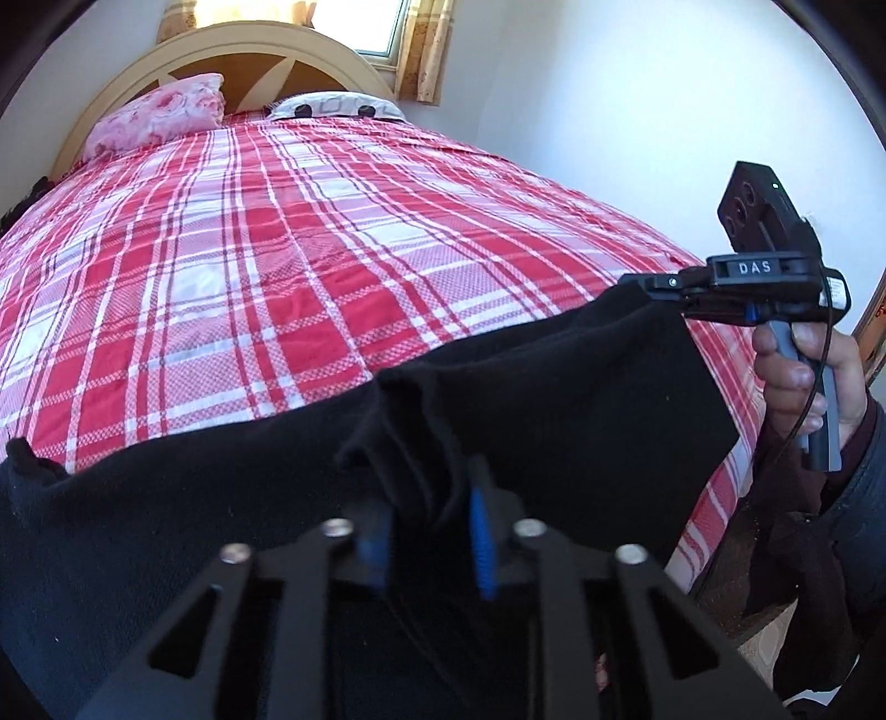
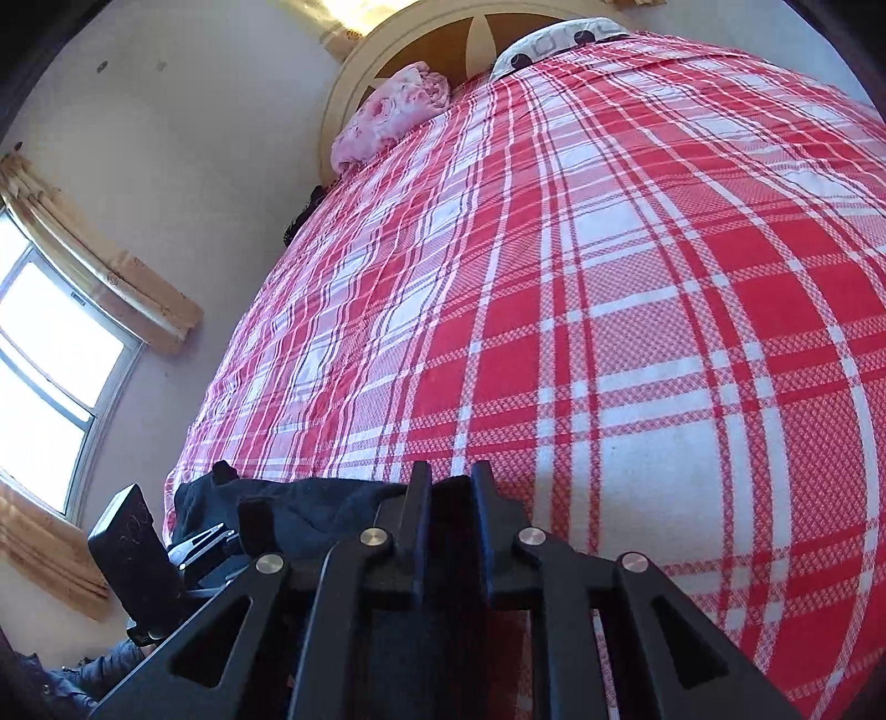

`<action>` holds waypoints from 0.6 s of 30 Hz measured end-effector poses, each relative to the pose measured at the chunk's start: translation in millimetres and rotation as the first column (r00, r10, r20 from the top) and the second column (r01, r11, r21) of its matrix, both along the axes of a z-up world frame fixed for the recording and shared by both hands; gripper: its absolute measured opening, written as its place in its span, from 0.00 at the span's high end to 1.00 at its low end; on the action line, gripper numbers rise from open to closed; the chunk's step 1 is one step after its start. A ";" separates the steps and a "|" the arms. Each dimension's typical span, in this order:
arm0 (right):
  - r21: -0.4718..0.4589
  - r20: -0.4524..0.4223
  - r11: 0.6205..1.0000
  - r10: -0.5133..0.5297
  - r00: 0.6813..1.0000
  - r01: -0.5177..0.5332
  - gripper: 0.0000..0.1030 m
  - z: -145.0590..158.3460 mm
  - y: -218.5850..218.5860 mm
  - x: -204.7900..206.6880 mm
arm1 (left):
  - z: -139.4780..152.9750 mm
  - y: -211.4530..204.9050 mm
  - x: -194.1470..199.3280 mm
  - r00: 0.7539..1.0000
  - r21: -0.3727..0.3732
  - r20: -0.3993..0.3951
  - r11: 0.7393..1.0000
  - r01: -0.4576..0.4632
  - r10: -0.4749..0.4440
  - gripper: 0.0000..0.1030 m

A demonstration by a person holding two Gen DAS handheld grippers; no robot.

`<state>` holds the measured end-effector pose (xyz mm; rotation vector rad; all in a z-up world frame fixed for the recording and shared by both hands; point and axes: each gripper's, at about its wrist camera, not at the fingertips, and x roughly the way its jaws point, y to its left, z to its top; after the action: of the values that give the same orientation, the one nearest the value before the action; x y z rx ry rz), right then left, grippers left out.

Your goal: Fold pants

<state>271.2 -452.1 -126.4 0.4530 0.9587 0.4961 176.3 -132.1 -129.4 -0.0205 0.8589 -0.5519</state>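
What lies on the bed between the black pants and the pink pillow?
In the left wrist view, only bare red plaid bedspread lies between the black pants and the pink pillow; nothing else rests there.

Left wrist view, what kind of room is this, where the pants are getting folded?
A bedroom, most likely. There is a bed with a red plaid bedspread, a pink pillow against a curved headboard, and a curtained window behind it.

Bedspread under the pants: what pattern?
Red, pink and white plaid bedspread, shown best in the right wrist view; the black pants lie at its near edge.
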 end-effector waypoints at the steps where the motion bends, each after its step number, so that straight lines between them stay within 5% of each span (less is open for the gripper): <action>1: -0.003 0.008 1.000 0.006 1.000 -0.006 0.95 2.3 2.2 -2.6 | 1.0 2.3 -0.3 1.000 -0.010 -0.005 1.000 -0.001 0.001 0.83; 6: -0.091 0.106 0.994 -0.046 0.993 0.056 1.00 27.2 -0.5 -22.8 | 3.0 9.2 -1.4 1.000 -0.043 -0.006 0.999 -0.012 0.011 0.86; 10: -0.191 0.038 0.961 -0.198 0.980 0.201 1.00 1.3 -30.1 -7.9 | 0.9 12.5 -2.9 1.000 -0.050 -0.011 0.998 -0.024 0.023 0.86; 16: -0.074 0.103 0.990 -0.115 0.988 0.123 0.97 12.2 -24.5 -24.4 | -0.8 14.8 -1.5 0.999 -0.057 -0.015 0.998 -0.032 0.031 0.86; 17: -0.079 0.115 0.992 -0.092 0.989 0.101 0.84 16.3 -19.1 -25.8 | -0.9 15.0 -1.3 0.999 -0.058 -0.016 0.998 -0.033 0.032 0.86; 18: -0.085 0.122 0.993 -0.067 0.990 0.078 0.55 20.1 -11.6 -27.2 | -0.5 15.3 -1.4 0.999 -0.060 -0.017 0.998 -0.035 0.034 0.86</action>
<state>244.1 -463.7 -106.4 0.3719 0.8432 0.4076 174.9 -116.8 -129.9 -0.0949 0.8553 -0.5456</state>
